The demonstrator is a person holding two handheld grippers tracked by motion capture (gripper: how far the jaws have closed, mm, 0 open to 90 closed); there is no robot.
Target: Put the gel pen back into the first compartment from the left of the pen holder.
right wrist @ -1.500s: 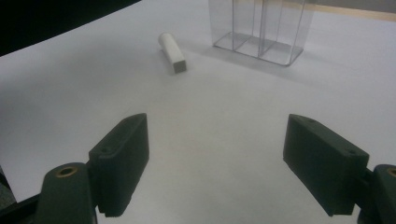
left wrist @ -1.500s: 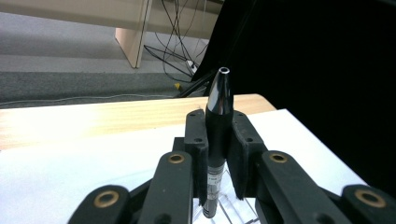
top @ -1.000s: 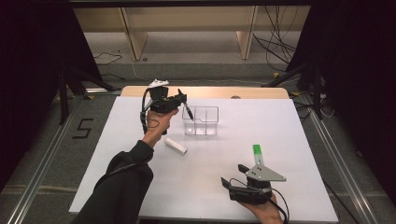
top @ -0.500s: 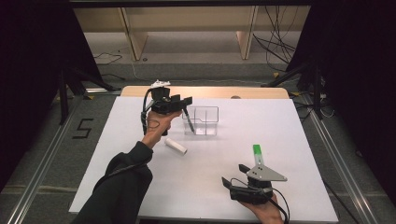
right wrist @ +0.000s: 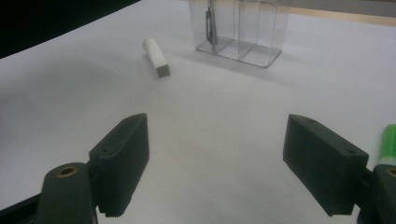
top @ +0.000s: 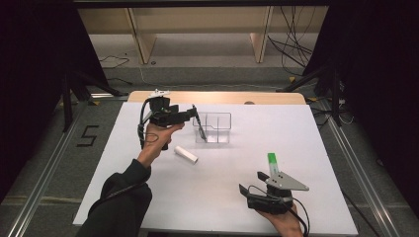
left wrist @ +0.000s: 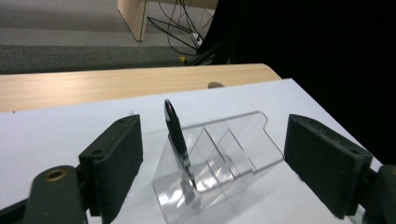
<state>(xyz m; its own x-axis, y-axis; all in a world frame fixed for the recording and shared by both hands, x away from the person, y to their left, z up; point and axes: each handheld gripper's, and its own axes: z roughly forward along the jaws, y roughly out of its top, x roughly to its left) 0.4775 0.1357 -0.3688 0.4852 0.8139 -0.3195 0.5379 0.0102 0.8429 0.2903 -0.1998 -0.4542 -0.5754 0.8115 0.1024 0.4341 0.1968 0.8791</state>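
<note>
Fig. Pen set in the holder, left gripper just clear of it. My left gripper (top: pixel 193 114) hangs above the far-left part of the table (top: pixel 346 163) with its jaws spread wide and nothing between them; in the left gripper view the two black jaws stand well to either side of the pen (left wrist: pixel 178 140). The pen stands in the left end compartment of the clear holder (top: pixel 213 127), tip down on the holder floor, its long axis close to upright and leaning with the top toward the left. The pen top lies just beside the left gripper's jaws, to the near right of them. My right gripper (top: pixel 257 190) rests low at the near right, jaws likewise wide and empty, pointing toward the far left. A green marker (top: pixel 272 163) lies flat just to its right, touching neither jaw, long axis running near to far. A white cylinder (top: pixel 186 154) lies between the holder and the near edge, long axis slanting from far left to near right; the left hand (top: pixel 157 138) is the nearer one to it. I judge the marker to be the right gripper's next pick: it must shift right and close across the short axis
</note>
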